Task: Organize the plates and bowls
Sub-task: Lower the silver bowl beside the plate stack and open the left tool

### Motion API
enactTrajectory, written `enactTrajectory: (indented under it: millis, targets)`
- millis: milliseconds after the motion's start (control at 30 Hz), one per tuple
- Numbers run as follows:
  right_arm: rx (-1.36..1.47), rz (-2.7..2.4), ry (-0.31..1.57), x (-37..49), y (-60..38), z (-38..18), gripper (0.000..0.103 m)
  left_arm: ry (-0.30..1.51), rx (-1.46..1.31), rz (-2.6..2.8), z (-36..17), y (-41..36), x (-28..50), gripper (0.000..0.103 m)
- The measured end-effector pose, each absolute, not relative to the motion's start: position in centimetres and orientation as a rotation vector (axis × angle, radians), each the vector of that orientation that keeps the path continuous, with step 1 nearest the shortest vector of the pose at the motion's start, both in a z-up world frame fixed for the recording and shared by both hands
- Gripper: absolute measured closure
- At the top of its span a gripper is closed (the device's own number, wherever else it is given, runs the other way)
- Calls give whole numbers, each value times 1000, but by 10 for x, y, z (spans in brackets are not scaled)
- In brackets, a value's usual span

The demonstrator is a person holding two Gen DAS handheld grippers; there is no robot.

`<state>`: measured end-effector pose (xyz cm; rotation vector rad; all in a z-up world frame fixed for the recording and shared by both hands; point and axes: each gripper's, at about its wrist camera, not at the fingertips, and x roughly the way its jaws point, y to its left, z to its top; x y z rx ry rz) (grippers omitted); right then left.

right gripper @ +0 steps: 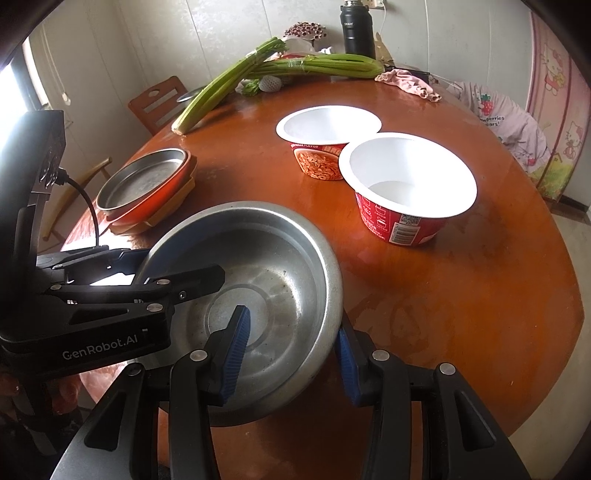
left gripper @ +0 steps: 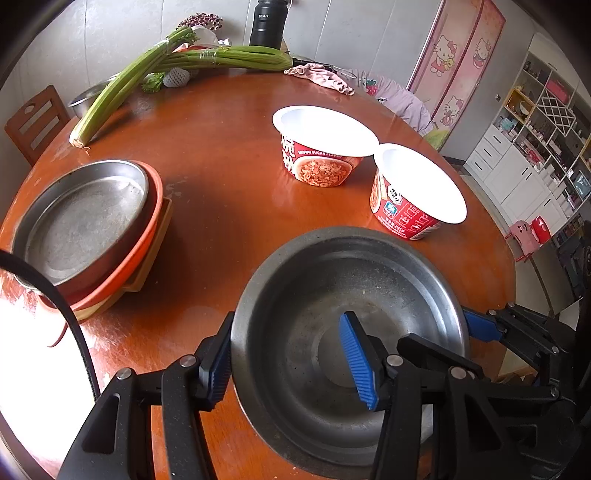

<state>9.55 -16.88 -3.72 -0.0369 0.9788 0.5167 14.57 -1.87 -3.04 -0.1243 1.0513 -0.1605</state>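
Yellow tray (left gripper: 162, 236) mostly hidden under stacked plates — bottle (left gripper: 267, 22) cut off at top edge.

Left gripper (left gripper: 290, 363): matte black linkage arms, round silver screw heads (left gripper: 187, 360) at the pivots, ribbed blue pads (left gripper: 356, 354) on both fingers. Right gripper (right gripper: 291, 354): same black arms, same silver screws, same blue ribbing. On the left one's black body, white lettering (right gripper: 99, 349) reading "GenRobot.AI". Farther left, a boxy black camera housing (right gripper: 40, 147) with a thin black cable (right gripper: 86, 206) plugged in.
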Motion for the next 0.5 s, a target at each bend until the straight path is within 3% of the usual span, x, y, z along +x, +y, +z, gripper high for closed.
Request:
enactTrajectory:
  millis: [500]
  targets:
    - [21,472,942,99,-193,-23,56,975,-143,-137,-1,-9,140,45]
